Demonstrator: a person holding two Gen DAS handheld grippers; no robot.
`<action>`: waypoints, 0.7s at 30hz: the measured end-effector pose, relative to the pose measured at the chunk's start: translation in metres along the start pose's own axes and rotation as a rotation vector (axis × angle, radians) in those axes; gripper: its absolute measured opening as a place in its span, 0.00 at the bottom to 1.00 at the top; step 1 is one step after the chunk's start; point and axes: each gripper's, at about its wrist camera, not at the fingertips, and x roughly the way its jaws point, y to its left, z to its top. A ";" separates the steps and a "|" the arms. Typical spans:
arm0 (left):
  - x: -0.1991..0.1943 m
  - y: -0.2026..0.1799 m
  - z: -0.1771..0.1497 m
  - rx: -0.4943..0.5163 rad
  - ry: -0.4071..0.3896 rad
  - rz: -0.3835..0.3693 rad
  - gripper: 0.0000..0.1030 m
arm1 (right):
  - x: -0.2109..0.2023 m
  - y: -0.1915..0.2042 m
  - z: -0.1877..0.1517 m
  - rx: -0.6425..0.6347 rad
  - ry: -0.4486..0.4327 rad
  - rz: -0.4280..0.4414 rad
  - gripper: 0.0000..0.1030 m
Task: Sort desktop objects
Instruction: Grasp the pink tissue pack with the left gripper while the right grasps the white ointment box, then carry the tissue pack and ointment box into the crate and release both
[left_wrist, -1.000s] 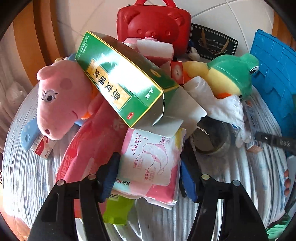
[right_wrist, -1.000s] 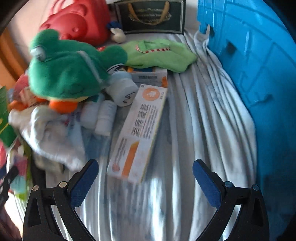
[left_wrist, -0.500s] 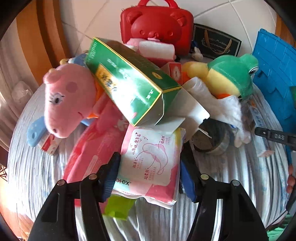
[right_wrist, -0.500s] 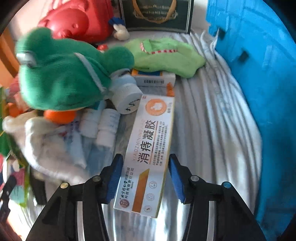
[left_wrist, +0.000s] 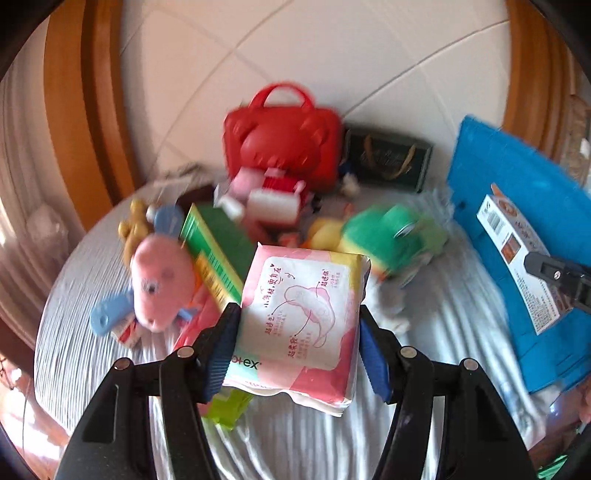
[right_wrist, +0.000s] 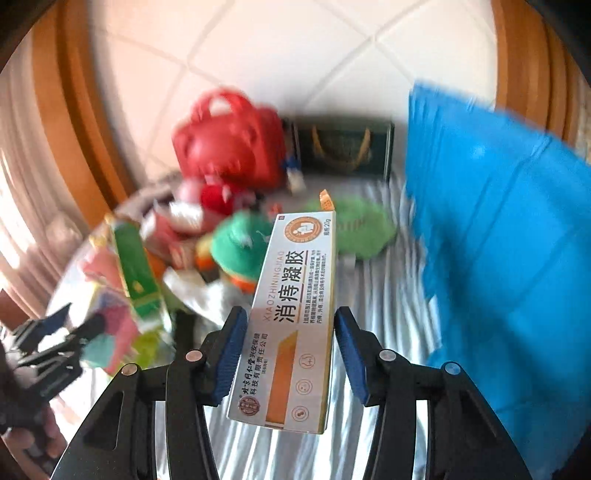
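Observation:
My left gripper (left_wrist: 297, 347) is shut on a pink-and-white pad packet (left_wrist: 303, 317) and holds it up above the table. My right gripper (right_wrist: 291, 354) is shut on a long white-and-orange ointment box (right_wrist: 291, 325), also lifted; that box shows in the left wrist view (left_wrist: 521, 258) in front of the blue bin (left_wrist: 524, 236). The left gripper shows blurred at the left of the right wrist view (right_wrist: 55, 343). On the table lie a green box (left_wrist: 218, 254), a pink plush (left_wrist: 162, 280) and a green frog plush (left_wrist: 388, 240).
A red bear case (left_wrist: 284, 144) and a dark gift bag (left_wrist: 388, 158) stand at the back by the tiled wall. The blue bin (right_wrist: 509, 258) stands at the right. A green cloth (right_wrist: 354, 229) lies on the striped tablecloth (left_wrist: 443, 325). Wooden frames flank the wall.
Both grippers have risen from the pile with their loads. The right gripper shut on the ointment box, then lifted it. The pad packet came clear of the green box.

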 end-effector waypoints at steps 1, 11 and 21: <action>-0.006 -0.006 0.005 0.006 -0.015 -0.007 0.59 | -0.012 -0.001 0.005 -0.001 -0.030 -0.003 0.47; -0.066 -0.099 0.052 0.090 -0.179 -0.151 0.59 | -0.132 -0.047 0.028 0.024 -0.287 -0.075 0.47; -0.109 -0.238 0.088 0.198 -0.271 -0.304 0.59 | -0.198 -0.156 0.031 0.081 -0.374 -0.240 0.47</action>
